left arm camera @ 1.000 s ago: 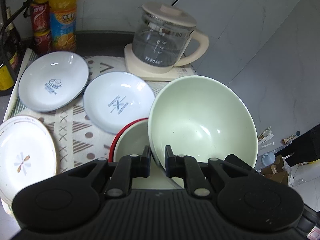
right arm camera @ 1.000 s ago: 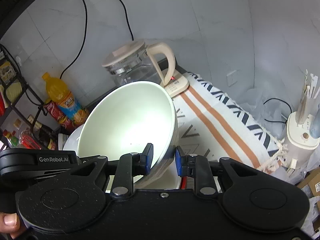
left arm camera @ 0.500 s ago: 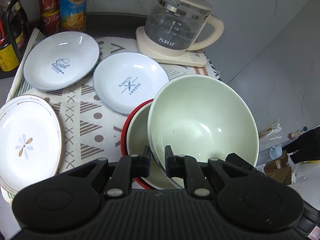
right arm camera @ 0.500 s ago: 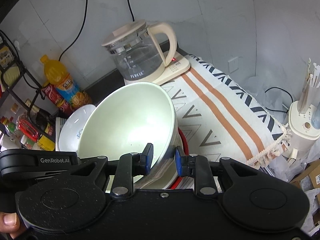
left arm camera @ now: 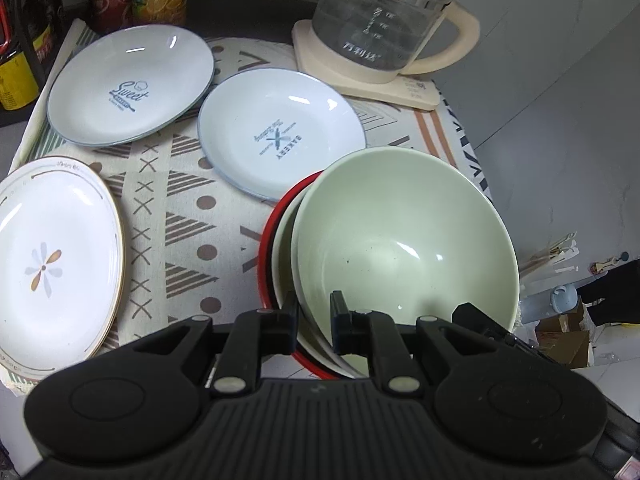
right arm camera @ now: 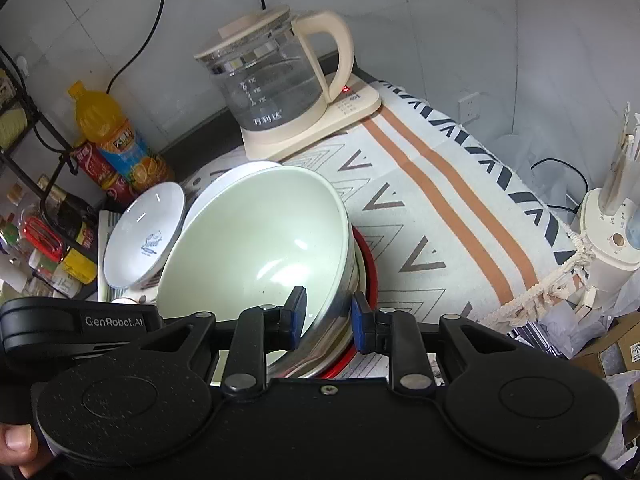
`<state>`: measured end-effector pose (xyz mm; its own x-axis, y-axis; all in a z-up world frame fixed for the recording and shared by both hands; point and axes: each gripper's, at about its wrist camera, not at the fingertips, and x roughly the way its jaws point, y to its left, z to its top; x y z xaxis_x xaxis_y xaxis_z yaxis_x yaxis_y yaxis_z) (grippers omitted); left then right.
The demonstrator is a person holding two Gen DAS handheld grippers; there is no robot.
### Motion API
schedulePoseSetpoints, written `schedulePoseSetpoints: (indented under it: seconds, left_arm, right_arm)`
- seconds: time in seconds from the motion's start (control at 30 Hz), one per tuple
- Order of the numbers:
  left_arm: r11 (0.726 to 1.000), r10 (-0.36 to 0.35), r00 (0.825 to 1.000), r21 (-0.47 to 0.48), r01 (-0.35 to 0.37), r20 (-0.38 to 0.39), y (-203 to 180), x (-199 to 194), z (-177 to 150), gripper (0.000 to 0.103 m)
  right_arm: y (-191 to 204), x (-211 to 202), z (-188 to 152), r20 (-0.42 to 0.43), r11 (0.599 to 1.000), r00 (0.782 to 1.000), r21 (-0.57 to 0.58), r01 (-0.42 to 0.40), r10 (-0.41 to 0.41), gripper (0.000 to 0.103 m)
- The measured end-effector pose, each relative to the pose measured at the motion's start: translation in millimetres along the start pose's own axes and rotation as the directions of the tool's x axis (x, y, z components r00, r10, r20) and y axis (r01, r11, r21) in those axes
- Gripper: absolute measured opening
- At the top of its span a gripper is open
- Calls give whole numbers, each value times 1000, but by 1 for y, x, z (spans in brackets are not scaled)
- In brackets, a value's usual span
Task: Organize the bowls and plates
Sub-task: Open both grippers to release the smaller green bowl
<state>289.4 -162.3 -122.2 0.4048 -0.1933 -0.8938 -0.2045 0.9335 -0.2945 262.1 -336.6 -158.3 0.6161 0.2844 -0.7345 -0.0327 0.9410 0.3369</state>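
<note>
A home kitchen counter is showing here. A kettle (right arm camera: 276, 92), juice bottle (right arm camera: 112, 140) and sauce rack (right arm camera: 36, 216) are standing along the wall, with plates (left arm camera: 276, 140) lying on a cloth (right arm camera: 432, 184).

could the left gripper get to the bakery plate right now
Probably not yet: the left gripper is shut on the green bowl's rim. The bakery plate lies uncovered just beyond the red-rimmed bowl, so once freed the way looks open.

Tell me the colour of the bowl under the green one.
Red rim, pale inside; clearest in the left wrist view.
</note>
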Motion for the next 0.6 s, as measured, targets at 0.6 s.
schedulePoseSetpoints:
  seconds: [0.6]
  left_arm:
    - [1000, 26, 999, -13, -26, 24, 4, -6, 14, 30]
  right_arm:
    - [4, 7, 3, -23, 1000, 1000, -11, 9, -9, 31]
